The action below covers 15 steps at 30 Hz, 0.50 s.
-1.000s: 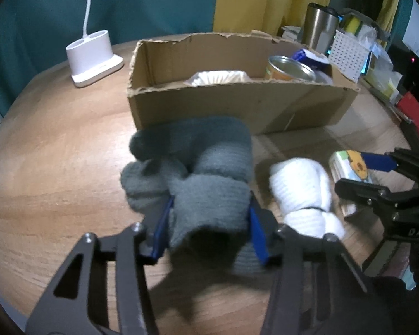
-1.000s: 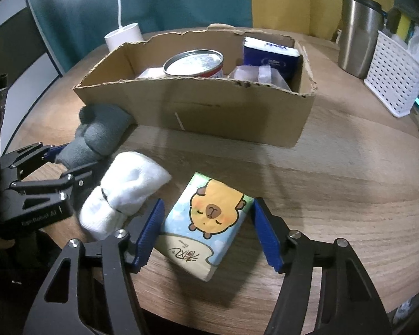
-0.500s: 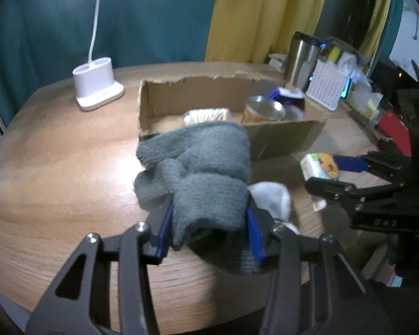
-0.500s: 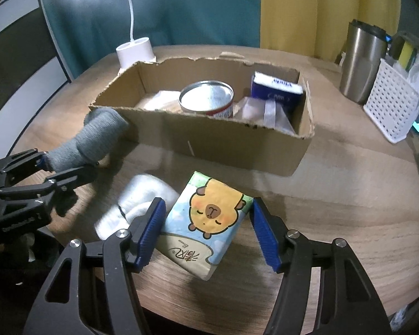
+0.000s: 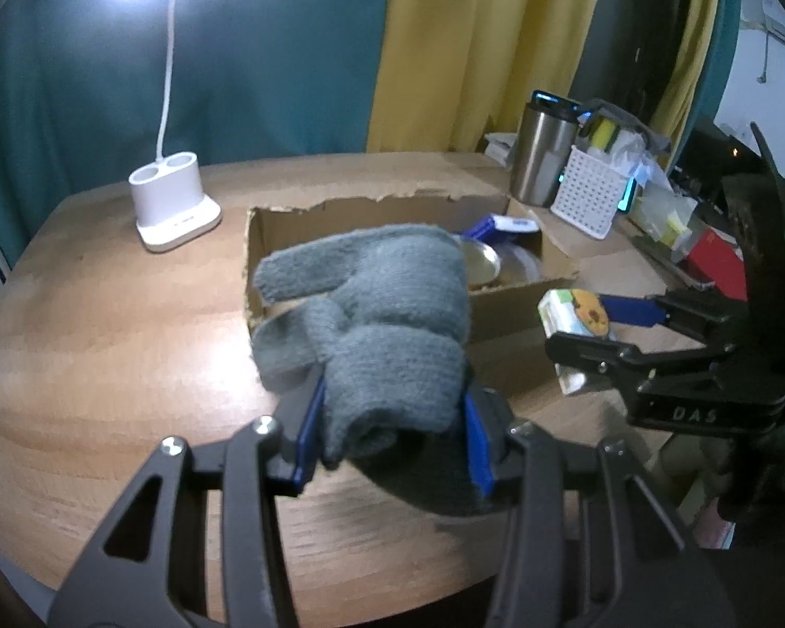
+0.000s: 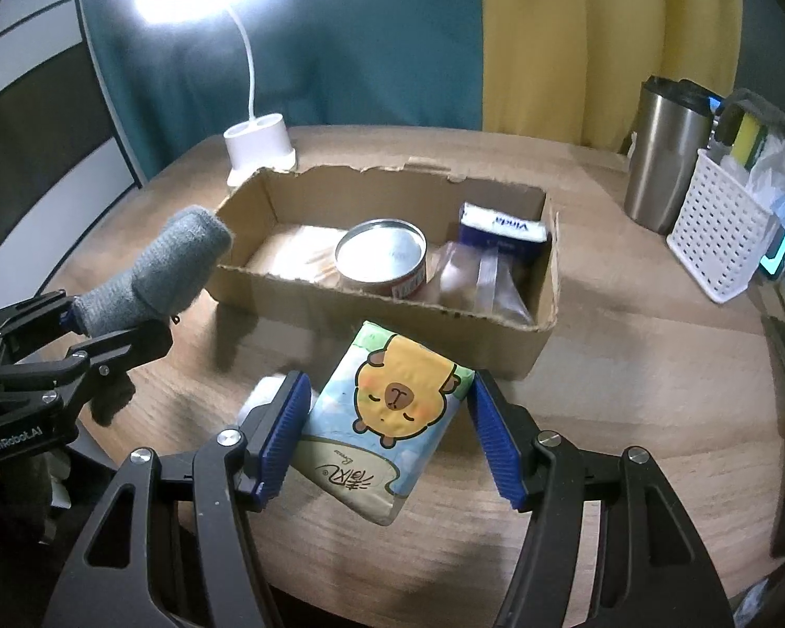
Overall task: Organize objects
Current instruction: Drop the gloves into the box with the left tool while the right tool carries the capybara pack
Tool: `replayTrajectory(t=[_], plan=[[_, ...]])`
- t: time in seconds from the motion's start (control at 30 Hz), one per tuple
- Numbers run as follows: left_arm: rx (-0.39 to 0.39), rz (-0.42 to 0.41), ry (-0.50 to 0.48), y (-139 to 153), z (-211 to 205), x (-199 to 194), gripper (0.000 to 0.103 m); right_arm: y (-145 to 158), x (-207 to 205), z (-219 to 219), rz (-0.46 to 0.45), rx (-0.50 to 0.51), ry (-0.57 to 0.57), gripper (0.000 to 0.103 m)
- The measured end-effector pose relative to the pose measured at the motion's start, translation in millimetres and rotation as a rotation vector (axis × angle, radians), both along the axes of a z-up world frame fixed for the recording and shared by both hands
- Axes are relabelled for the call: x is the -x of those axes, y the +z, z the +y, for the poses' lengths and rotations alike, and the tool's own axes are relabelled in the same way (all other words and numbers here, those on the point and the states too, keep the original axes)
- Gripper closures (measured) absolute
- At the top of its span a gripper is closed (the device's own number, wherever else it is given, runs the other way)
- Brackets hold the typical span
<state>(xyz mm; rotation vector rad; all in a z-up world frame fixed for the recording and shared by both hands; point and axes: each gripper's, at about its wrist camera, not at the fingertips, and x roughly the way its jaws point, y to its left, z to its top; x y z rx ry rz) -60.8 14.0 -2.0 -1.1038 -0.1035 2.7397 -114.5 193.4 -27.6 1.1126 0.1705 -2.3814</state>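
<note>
**Bystanders on the desk**

A white desk lamp (image 5: 175,206) stands lit at the back left of the wooden table (image 5: 89,345). Toward the right, a steel tumbler (image 6: 662,154) stands just beside a white perforated basket (image 6: 719,248) (stuffed with a yellow sponge and crinkled plastic). Teal and yellow curtains (image 6: 575,36) hang behind.

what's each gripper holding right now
Left gripper: shut on the rolled grey knitted socks.
Right gripper: shut on the capybara-print tissue pack.
</note>
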Motion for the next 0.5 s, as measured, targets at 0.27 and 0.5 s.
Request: replayTrajectory(t=[0.27, 0.5], plan=[[-0.021, 0.007, 0.015, 8, 0, 14, 0.057, 11, 11, 2, 0.023, 0.006, 0.014, 0.037], [-0.007, 0.0, 0.003, 15, 5, 30, 0.057, 21, 23, 14, 0.048, 0.037, -0.005, 0.037]])
